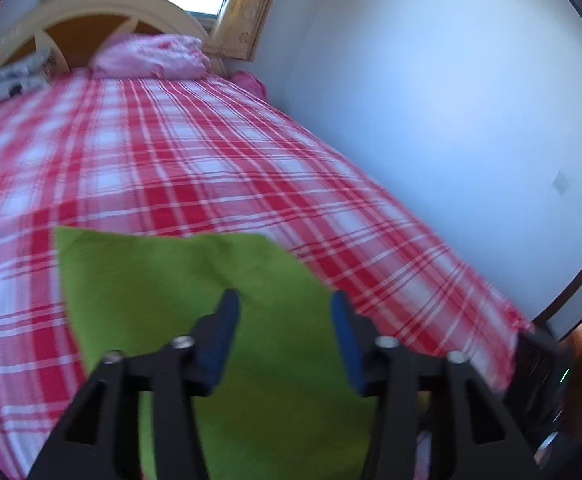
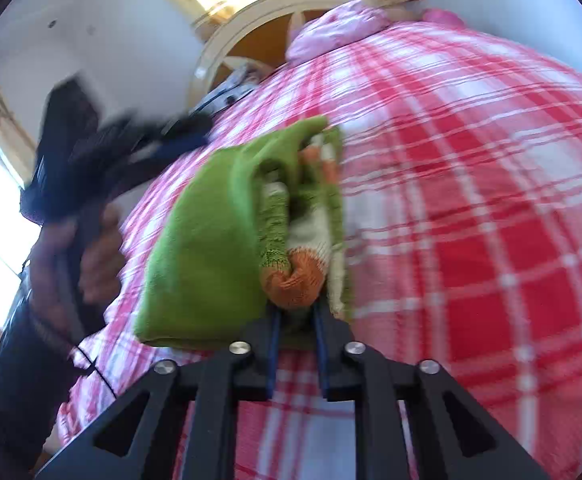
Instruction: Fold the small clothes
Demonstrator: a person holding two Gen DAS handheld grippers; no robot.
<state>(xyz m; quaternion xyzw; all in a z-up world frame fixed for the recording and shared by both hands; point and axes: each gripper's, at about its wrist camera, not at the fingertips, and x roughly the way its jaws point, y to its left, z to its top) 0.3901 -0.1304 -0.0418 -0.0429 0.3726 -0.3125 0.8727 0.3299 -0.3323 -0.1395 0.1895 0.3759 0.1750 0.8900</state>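
Green garment folded over on plaid bed, fold nearly done.

Green knit child's garment with orange-and-white trim [image 2: 227, 240] lies doubled on the red-and-white plaid bedspread [image 2: 471, 200], near edge of bed, upper layer over trim. Left gripper [image 1: 285, 312] released, jaws wide above the green cloth, nothing clamped. Right gripper [image 2: 297, 316] nearly closed, orange cuff at its tips; whether it pinches, cannot tell. Likely left: let go, smooth, maybe one more fold. Bare bedspread far and right; white wall [image 1: 451, 120] bounds the right side; pink pillow [image 1: 151, 58] far off.
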